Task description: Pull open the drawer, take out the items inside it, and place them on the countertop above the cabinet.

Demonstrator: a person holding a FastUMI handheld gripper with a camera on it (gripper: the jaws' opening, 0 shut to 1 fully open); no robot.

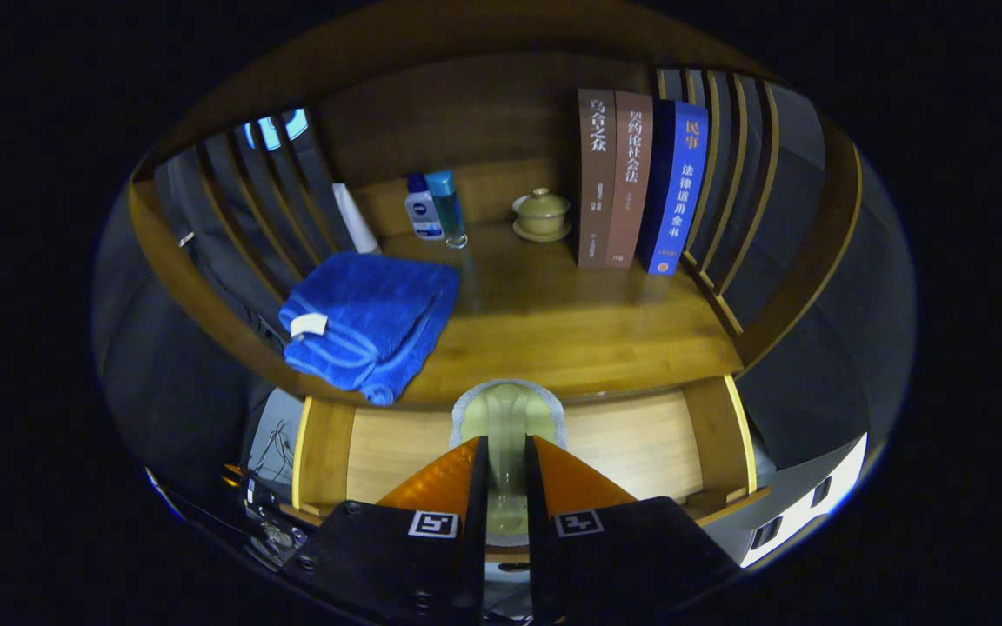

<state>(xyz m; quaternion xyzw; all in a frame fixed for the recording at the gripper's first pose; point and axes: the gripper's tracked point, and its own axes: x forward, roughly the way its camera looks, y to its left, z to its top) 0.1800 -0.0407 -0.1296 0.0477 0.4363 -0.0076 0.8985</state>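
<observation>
Claw (501,452) status: both fingers are pinched on a pale glass cup (507,417), which I hold between them with its rim facing the camera, above the open drawer (640,439). I read the grip as firm on both sides, though the contact faces themselves are hidden behind the fingers.

Step in hand: I judge the drawer already pulled out and this cup lifted clear of it, so the transfer to the countertop (571,322) is under way. The visible drawer floor beside the cup looks bare; the part under the fingers I cannot check.

Next move, as I judge it: carry the cup forward over the front edge of the countertop, lower it until the base rests flat, then part the fingers. The cup appears tilted toward me, so it should be levelled before release.

Surroundings, all given relative to the cup:
- Blue towel (366,326): folded, ahead and to the left, one corner hanging over the countertop edge. This is the nearest obstacle.
- Two small bottles (433,209): well beyond, at the back left, touching or nearly so.
- Lidded tea bowl (541,215) on its saucer: well beyond, straight ahead at the back.
- Three upright books (640,178): beyond and to the right, standing side by side.

Open wood lies straight ahead of the cup, between the towel and the books. I would set down there.
</observation>
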